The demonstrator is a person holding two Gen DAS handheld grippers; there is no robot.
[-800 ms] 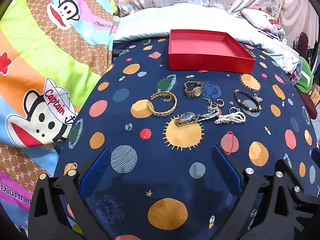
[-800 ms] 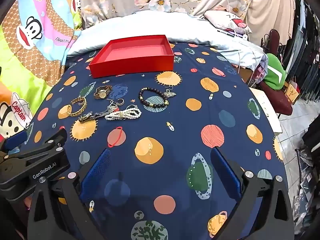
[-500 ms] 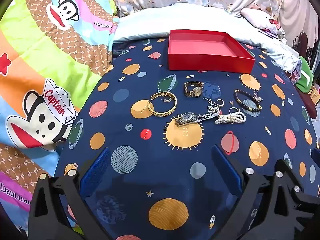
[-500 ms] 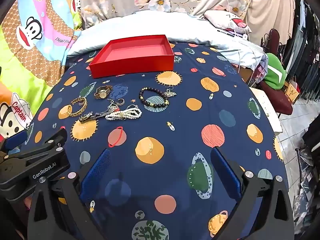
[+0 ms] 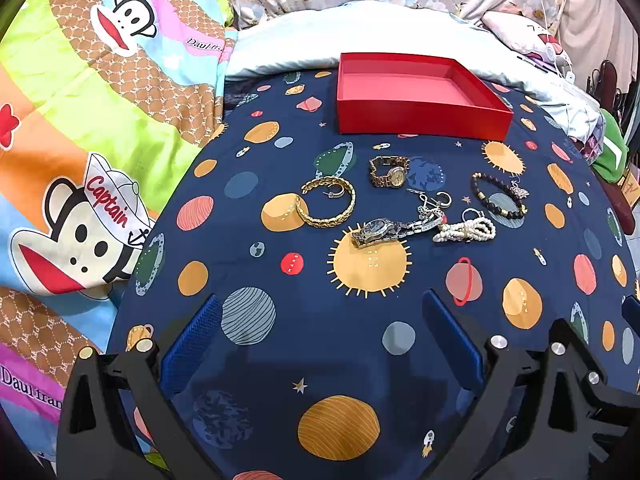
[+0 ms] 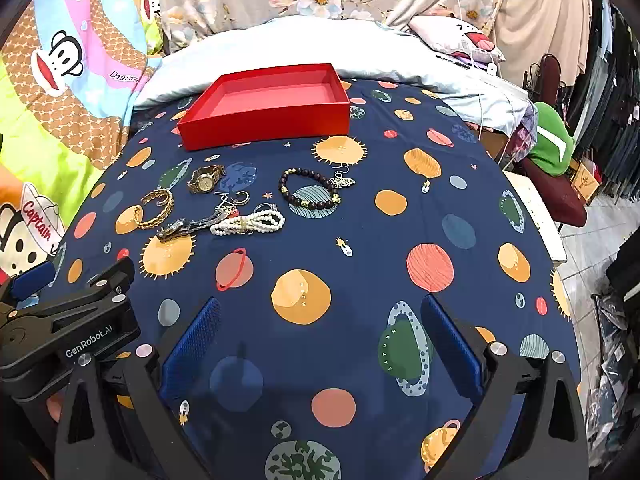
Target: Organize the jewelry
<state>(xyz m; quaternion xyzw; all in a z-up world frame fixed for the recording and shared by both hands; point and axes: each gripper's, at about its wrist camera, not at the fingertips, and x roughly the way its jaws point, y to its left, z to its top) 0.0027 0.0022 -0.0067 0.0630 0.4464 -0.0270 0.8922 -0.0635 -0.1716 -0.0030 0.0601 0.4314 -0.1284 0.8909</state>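
In the left wrist view, the left hand-held gripper [image 5: 320, 344] hung open and empty above the bed [image 5: 360, 340]. The gold bangle [image 5: 327, 207] lay short of the red box [image 5: 420, 120]; stiff and light, probably best pinched across its rim.

In the right wrist view, the right hand-held gripper [image 6: 320, 344] gaped empty. The pearl strand [image 6: 248, 223], limp and slippery, touched the silver watch [image 6: 188, 227]; gripping its bunched middle seemed safest.

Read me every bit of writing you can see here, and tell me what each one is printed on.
"GenRobot.AI": on the left gripper body.
"Captain": on the cartoon monkey's hat on the bright quilt.
"SATURN": on a green ringed planet on the navy planet sheet.
"Daul fra...": on the quilt, cut off.
Small letters on other planets: too small to read.
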